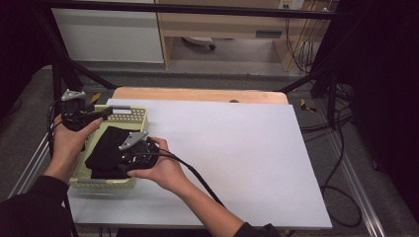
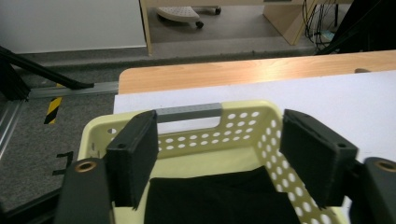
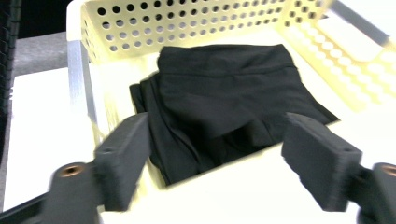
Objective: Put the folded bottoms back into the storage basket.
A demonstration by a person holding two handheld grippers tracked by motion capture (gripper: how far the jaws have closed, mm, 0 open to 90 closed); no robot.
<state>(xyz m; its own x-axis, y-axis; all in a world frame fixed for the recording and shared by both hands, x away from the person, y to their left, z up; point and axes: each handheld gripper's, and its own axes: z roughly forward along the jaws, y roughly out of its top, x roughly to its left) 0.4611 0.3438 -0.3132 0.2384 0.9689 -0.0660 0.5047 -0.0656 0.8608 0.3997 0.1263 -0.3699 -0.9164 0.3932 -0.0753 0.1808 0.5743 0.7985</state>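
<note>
Hovering over: pale yellow perforated basket (image 1: 129, 116) at the left edge of the white table sheet (image 1: 232, 148), with both grippers above it.
Black garment (image 3: 224, 102): folded, lying flat inside the basket toward its near end, on the basket floor, nothing pinching it.
Left gripper (image 2: 224, 158): jaws spread wide, nothing between them; held over the basket's left side, aimed toward the far wall and its grey handle (image 2: 188, 112).
Right gripper (image 3: 219, 163): jaws spread wide, poised above the near edge of the garment; pads not touching cloth.
Risk 1: pinching only the top layer, so the fold would open and the garment would trail when lifted. Cause: loose layered edges showing at the near side.
Risk 2: a jaw snagging the perforated wall or rim, dragging the light basket along. Cause: garment lies close to the left wall.
Risk 3: basket sliding off the table's left edge. Cause: it sits right at that edge.
Risk 4: the two grippers colliding. Cause: both crowd the same small basket.
</note>
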